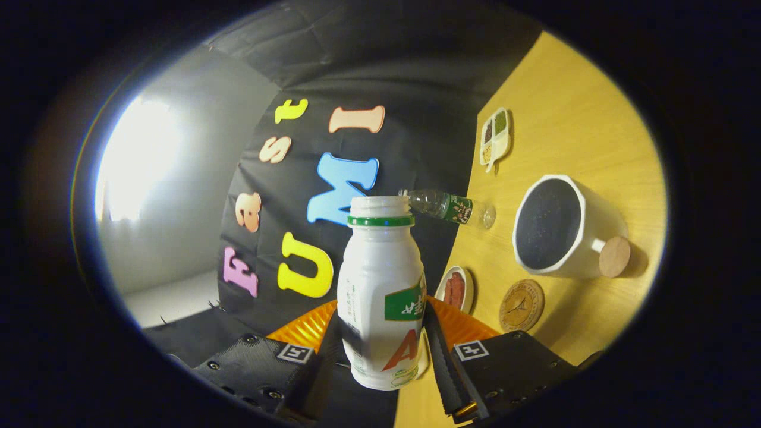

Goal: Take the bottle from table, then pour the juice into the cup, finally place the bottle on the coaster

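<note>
The claw [383, 356] is clamped on the white bottle [380, 297], uncapped and held between its fingers. Beyond them on the wooden surface [571, 131] sit the white cup [565, 229], dark inside, and the round coaster [521, 305] just beside it

No wording is legible.
- Bottle [380, 297], clamped between both fingers of the gripper [381, 333]: a green label panel and coloured print are carried; the characters are not made out.
- Gripper bodies, one per side: a square black-and-white marker [295, 352] is borne on each.
- Clear bottle [449, 208], beyond the fingers: green label, print too small.
- Coaster [521, 305], ahead of the right finger: an engraved emblem is seen, unreadable.
</note>
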Demonstrator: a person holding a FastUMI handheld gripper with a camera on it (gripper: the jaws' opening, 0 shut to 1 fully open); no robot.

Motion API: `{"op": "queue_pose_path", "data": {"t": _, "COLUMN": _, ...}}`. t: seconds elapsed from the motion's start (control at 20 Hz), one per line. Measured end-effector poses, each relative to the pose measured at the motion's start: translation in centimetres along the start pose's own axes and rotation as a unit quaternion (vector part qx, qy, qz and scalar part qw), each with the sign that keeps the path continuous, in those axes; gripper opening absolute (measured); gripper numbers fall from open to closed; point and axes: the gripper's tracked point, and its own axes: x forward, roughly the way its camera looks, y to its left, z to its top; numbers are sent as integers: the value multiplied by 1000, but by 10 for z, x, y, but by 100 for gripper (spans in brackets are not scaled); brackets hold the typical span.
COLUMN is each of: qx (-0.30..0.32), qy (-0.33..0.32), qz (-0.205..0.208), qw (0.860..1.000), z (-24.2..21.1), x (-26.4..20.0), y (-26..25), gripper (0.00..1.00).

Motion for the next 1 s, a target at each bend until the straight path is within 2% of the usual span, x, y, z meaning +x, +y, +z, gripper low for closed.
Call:
{"op": "queue_pose_path", "data": {"t": 0.2, "qx": -136, "qy": 14, "qz": -22, "qw": 990, "z": -11, "x": 8, "y": -16, "gripper": 71}}
{"op": "queue_pose_path", "data": {"t": 0.3, "qx": -205, "qy": 19, "qz": -34, "qw": 978, "z": -14, "x": 12, "y": -23, "gripper": 71}}
{"op": "queue_pose_path", "data": {"t": 0.45, "qx": -312, "qy": 18, "qz": -51, "qw": 948, "z": -14, "x": 18, "y": -32, "gripper": 71}}
{"op": "queue_pose_path", "data": {"t": 0.7, "qx": -470, "qy": 23, "qz": -93, "qw": 878, "z": -12, "x": 40, "y": -46, "gripper": 71}}
{"op": "queue_pose_path", "data": {"t": 0.85, "qx": -547, "qy": 29, "qz": -118, "qw": 828, "z": -14, "x": 51, "y": -54, "gripper": 71}}
{"op": "queue_pose_path", "data": {"t": 1.0, "qx": -590, "qy": 40, "qz": -127, "qw": 797, "z": -19, "x": 61, "y": -61, "gripper": 71}}
